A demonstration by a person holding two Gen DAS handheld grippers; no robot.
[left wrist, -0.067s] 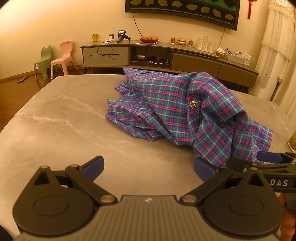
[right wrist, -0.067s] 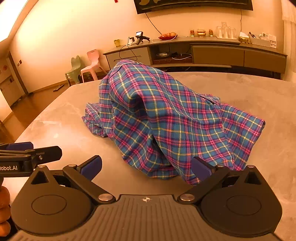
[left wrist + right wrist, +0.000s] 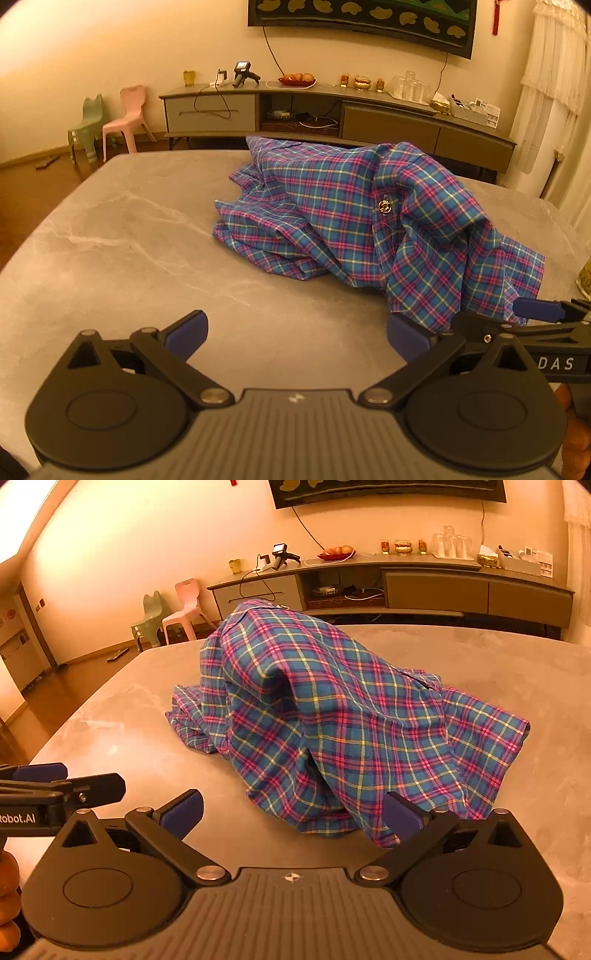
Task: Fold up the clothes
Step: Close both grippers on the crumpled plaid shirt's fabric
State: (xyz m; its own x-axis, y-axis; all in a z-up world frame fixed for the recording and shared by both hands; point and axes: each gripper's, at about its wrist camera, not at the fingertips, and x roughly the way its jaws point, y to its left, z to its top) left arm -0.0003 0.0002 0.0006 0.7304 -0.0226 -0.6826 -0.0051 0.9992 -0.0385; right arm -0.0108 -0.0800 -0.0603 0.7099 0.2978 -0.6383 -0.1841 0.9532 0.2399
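Plaid cotton in blue, pink and yellow makes up the shirt (image 3: pixel 369 221), which we see heaped in a soft, rumpled mound on the grey, marble-veined counter (image 3: pixel 110 240). Its cloth is thin and creased, rising to a rounded hump at the middle and spilling flat at the edges; a small metallic button (image 3: pixel 384 206) glints on its front placket. The counter is smooth and matte, with pale streaks running through it.

We hold both tools low and level over the counter, on the near side of the shirt, pointing towards it. The left tongs (image 3: pixel 295 334) are spread wide, blue pads apart, with only bare counter between them; the shirt lies ahead and to their right, its near hem just beside the right-hand pad. The right tongs (image 3: pixel 293 812) are likewise spread wide and grip nothing; the shirt's near hem drapes down between their pads, close against the right-hand one, though we cannot tell whether it touches. Each tool shows at the edge of the other's view, so the two sit side by side, just beside the shirt's near edge.
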